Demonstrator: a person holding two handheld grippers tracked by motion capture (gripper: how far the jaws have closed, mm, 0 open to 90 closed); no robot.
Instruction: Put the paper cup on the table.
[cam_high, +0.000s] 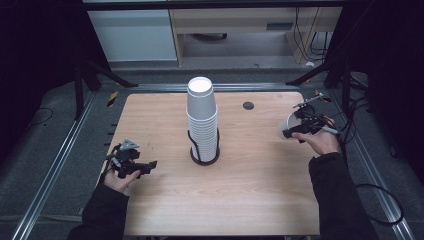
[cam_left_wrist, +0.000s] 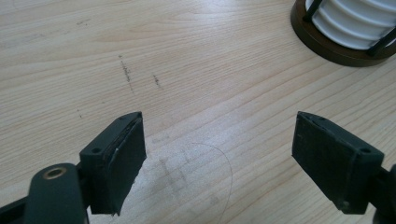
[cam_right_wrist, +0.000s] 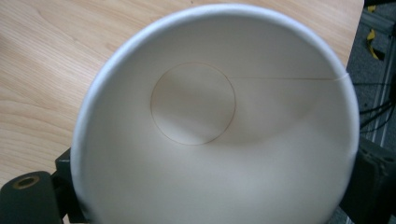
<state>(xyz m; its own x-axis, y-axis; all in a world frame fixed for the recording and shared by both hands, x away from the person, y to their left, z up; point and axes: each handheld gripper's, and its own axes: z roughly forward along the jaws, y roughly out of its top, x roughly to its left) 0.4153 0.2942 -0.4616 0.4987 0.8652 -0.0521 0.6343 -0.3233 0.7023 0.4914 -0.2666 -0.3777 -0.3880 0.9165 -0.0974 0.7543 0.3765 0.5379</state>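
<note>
A tall stack of white paper cups (cam_high: 202, 117) stands upside down in a dark wire holder (cam_high: 205, 152) at the table's middle. My right gripper (cam_high: 295, 131) is shut on a single white paper cup (cam_high: 286, 126) near the right edge; the cup (cam_right_wrist: 210, 130) lies on its side, its mouth facing the camera and its round bottom visible inside. My left gripper (cam_high: 142, 166) hovers open over bare wood at the left, its jaws wide apart with nothing between them (cam_left_wrist: 219, 158). The holder's base (cam_left_wrist: 336, 49) and lowest cups show at the top right of the left gripper view.
A small dark round grommet (cam_high: 248, 105) sits in the wooden tabletop (cam_high: 160, 125) behind the stack. Metal rails (cam_high: 55, 160) and cables run along both sides of the table. Cabinets stand beyond the far edge.
</note>
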